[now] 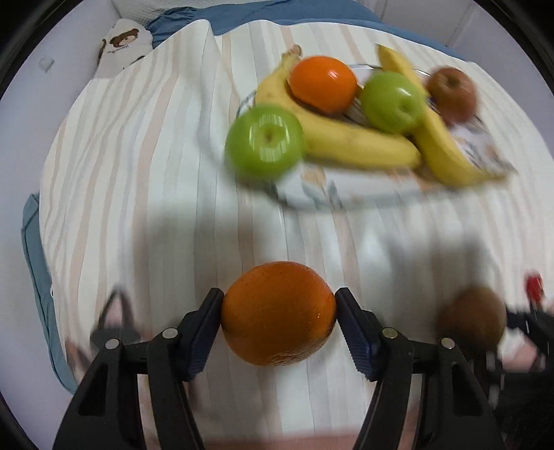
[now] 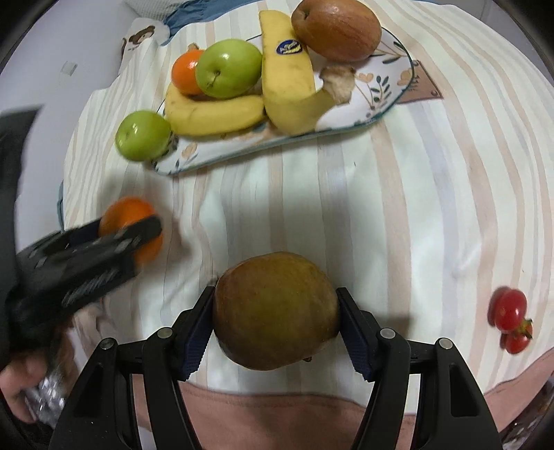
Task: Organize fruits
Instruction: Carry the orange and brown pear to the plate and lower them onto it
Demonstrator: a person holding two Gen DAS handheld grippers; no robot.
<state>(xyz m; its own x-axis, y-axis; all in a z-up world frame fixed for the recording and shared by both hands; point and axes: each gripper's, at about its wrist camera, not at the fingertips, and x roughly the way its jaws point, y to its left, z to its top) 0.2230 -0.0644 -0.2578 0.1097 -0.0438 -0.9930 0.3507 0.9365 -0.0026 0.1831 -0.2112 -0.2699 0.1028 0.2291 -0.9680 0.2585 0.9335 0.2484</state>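
My left gripper point(image 1: 278, 301) is shut on an orange point(image 1: 277, 315), with both pads against its sides just above the striped cloth. In the right wrist view that same gripper point(image 2: 131, 228) shows at the left with the orange point(image 2: 128, 214). My right gripper point(image 2: 275, 297) is shut on a brown-green pear point(image 2: 275, 311), which the left wrist view also catches at the right as a blurred pear point(image 1: 471, 318). Behind them a floral plate point(image 2: 398, 100) holds two bananas point(image 2: 287, 76), a green apple point(image 2: 228, 67), a second orange point(image 2: 185, 71) and a red apple point(image 2: 336, 27).
Another green apple point(image 2: 142, 135) rests at the plate's left rim. Two small red tomato-like fruits point(image 2: 510, 318) lie on the cloth at the right. A striped cloth point(image 2: 311, 207) covers the surface. A bear-print pillow point(image 1: 121, 41) and blue fabric point(image 1: 277, 17) lie at the far edge.
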